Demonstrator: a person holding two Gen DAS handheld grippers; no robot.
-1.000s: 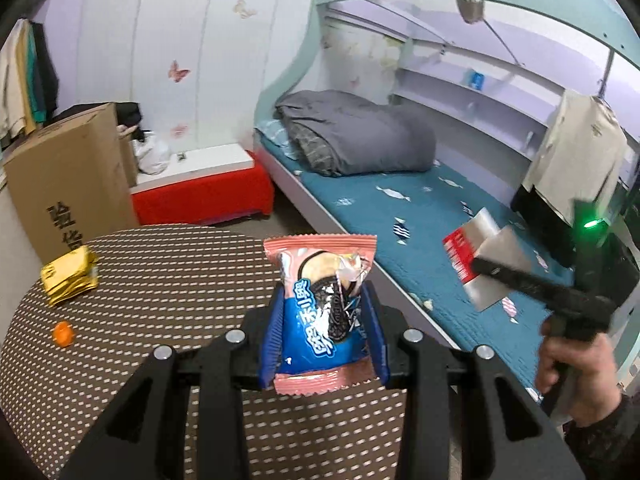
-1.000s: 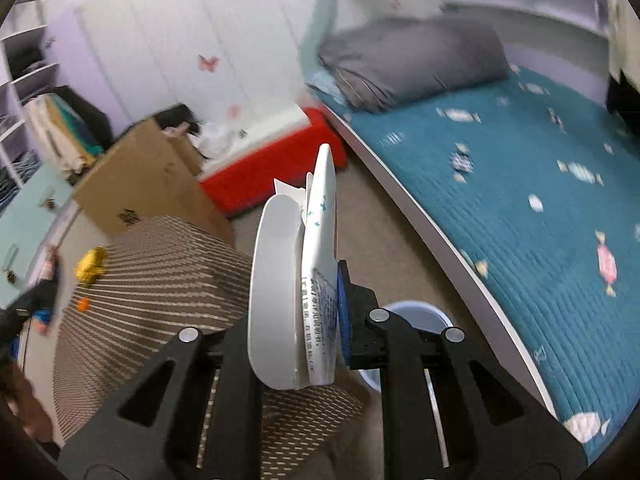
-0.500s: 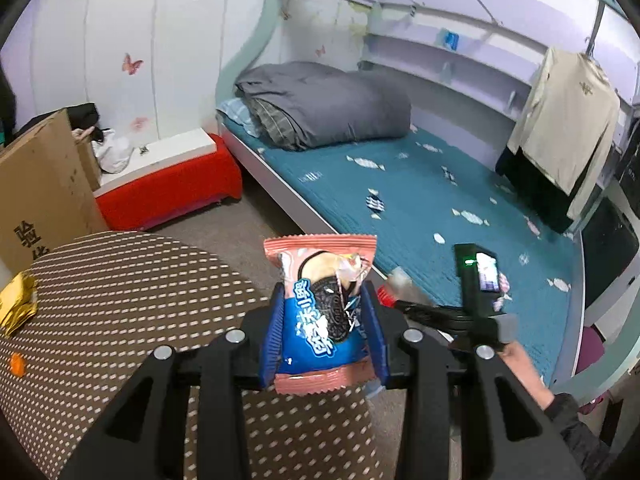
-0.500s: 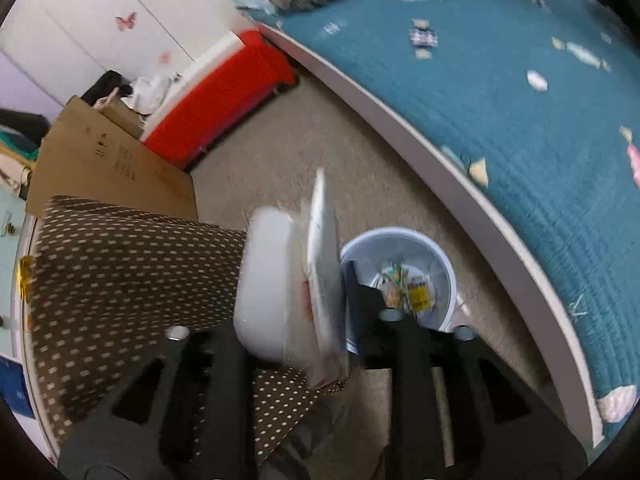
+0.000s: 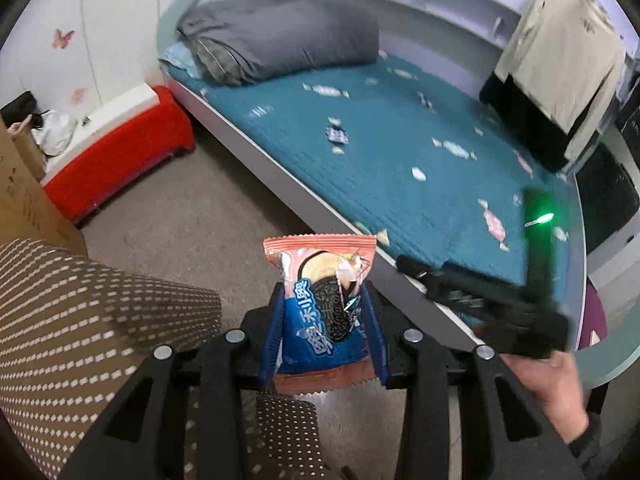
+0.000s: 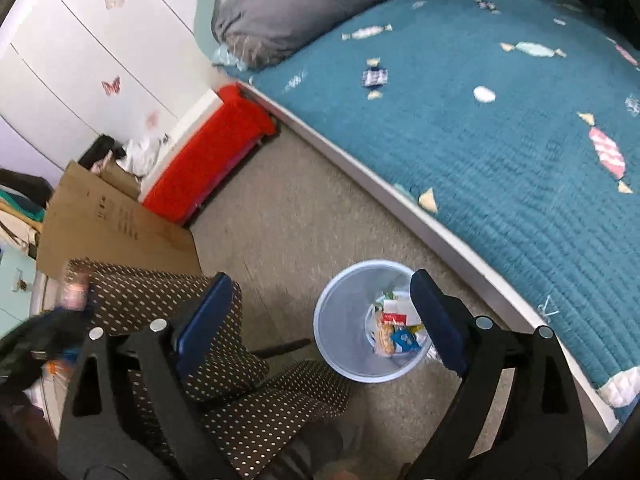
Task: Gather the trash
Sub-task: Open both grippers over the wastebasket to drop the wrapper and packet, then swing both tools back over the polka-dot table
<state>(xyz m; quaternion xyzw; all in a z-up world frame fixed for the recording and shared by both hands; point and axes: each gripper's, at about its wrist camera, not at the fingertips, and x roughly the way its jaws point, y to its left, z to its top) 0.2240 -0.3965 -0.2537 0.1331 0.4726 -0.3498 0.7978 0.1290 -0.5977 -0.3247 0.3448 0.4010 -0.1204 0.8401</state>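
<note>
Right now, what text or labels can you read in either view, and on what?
Cookie packet held in the left tongs: white Chinese characters, too distorted to quote.
Cardboard box: dark printed marks, too small to read.
Wrappers in the bin: print blurred.
Nothing else legible.

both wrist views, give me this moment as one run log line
left claw: shut on cookie packet | right claw: just opened, nothing between its fingers, above trash bin | bin: holds wrappers
</note>
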